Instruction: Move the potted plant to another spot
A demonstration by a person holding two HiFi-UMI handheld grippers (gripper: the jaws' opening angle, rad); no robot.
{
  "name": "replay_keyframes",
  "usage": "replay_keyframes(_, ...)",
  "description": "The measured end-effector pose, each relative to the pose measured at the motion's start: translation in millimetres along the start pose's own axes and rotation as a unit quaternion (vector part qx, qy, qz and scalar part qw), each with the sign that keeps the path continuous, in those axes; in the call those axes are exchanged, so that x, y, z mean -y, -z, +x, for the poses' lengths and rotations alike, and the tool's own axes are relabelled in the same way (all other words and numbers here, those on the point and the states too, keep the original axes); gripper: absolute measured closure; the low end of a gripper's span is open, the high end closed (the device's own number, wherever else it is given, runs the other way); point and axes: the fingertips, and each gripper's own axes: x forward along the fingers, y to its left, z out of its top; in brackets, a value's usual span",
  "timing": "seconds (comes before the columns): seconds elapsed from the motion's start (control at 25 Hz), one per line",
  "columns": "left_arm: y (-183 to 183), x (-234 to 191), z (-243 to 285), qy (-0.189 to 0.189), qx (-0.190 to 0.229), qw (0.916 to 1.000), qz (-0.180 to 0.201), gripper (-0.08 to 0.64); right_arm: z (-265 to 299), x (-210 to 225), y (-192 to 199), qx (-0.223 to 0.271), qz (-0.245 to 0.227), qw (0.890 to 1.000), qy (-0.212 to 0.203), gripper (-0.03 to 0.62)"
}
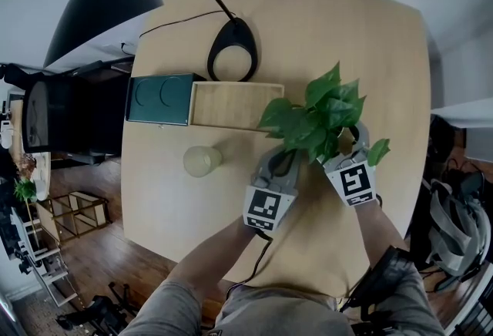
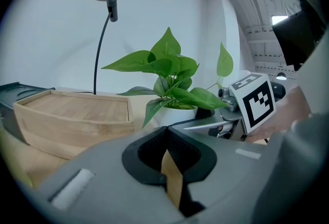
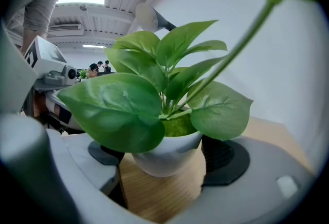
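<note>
Right gripper [image 3: 163, 156]: jaws spread either side of the potted plant [image 1: 320, 115]'s white pot, apparently not clamped yet.
Left gripper [image 2: 172, 171]: before the wooden tray [image 1: 231, 105]'s right end, jaws pressed together, empty.
Plant: just right of the tray.
Progress: seemingly barely begun; clamp, lift, carry and set-down remain.
Room: table [image 1: 377, 42] bare right of the tray, to its edge.

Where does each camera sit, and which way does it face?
Head view: on the person's head, looking steeply down at the table; shows both forearms, left gripper, right gripper.
Left gripper view: on the left gripper, along its shut jaws toward the potted plant and wooden tray; right gripper's marker cube shows.
Right gripper view: on the right gripper, facing the potted plant between its open jaws.
Shared: all show the potted plant.
</note>
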Motion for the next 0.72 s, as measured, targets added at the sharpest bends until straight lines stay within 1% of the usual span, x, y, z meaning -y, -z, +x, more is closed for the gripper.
replay_keyframes(0.16,-16,9,-7,0.001,0.015,0.9999,0.008,0.566,-15,-1,-17,0.013,-0.005,1.000,0.003,0.140)
replay_keyframes(0.36,-47,19,-25,-0.002,0.043,0.9988,0.022,0.566,-37,-4,-51,0.031,-0.017,0.999,0.010,0.140)
replay_keyframes(0.64,-89,34,-71,-0.012,0.085,0.9959,0.029,0.566,-79,-21,-112,0.063,-0.035,0.997,0.016,0.140)
replay_keyframes(0.72,-98,40,-91,-0.013,0.098,0.9946,0.032,0.566,-92,-33,-129,0.073,-0.044,0.996,0.019,0.140)
